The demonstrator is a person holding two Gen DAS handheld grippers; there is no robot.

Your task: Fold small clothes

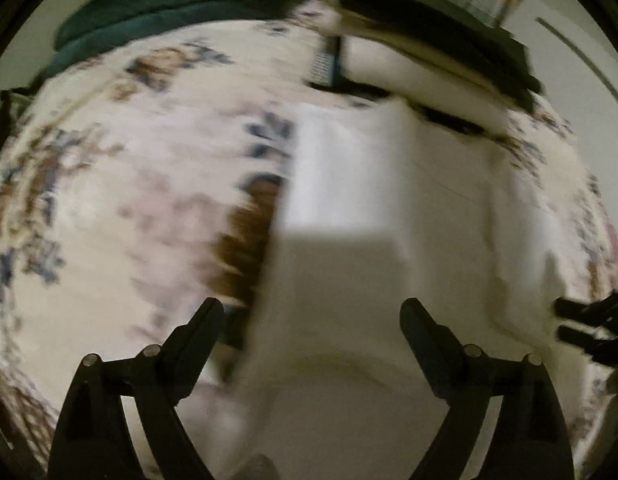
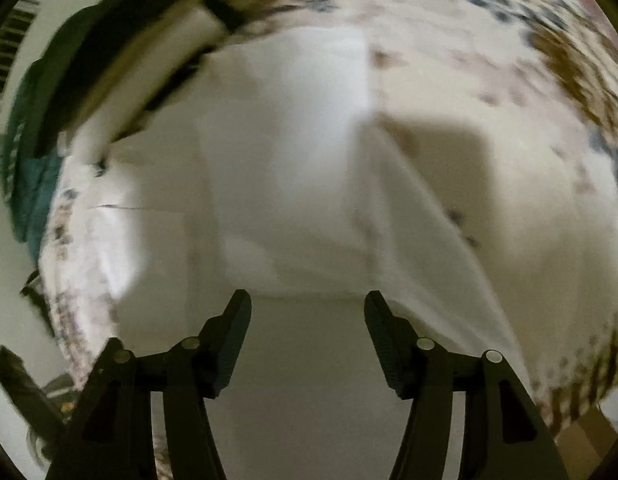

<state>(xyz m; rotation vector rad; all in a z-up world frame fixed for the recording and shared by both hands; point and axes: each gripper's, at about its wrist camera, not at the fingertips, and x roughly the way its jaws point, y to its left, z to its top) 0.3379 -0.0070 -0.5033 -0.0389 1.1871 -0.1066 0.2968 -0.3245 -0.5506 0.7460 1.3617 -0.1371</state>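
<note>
In the left wrist view, the left claw (image 1: pixel 312 312) is standing wide open with nothing between its fingers. A white cloth (image 1: pixel 373 200) is lying flat on the bed sheet (image 1: pixel 121 168), which has blue and brown flowers on it. The cloth is sitting in front of the claw and a little to the right, and part of it is folded over on top. The right claw (image 1: pixel 589 330) is poking in at the right edge, just beside the cloth. A green blanket (image 1: pixel 157 20) is lying at the far end of the bed. The picture is blurry.

In the right wrist view, the right claw (image 2: pixel 308 310) is also standing open and holding nothing. The white cloth (image 2: pixel 293 168) is spreading out right in front of it on the sheet (image 2: pixel 489 40). The near edge of the cloth is lying close to the fingertips. The green blanket (image 2: pixel 33 184) is showing at the left side.
</note>
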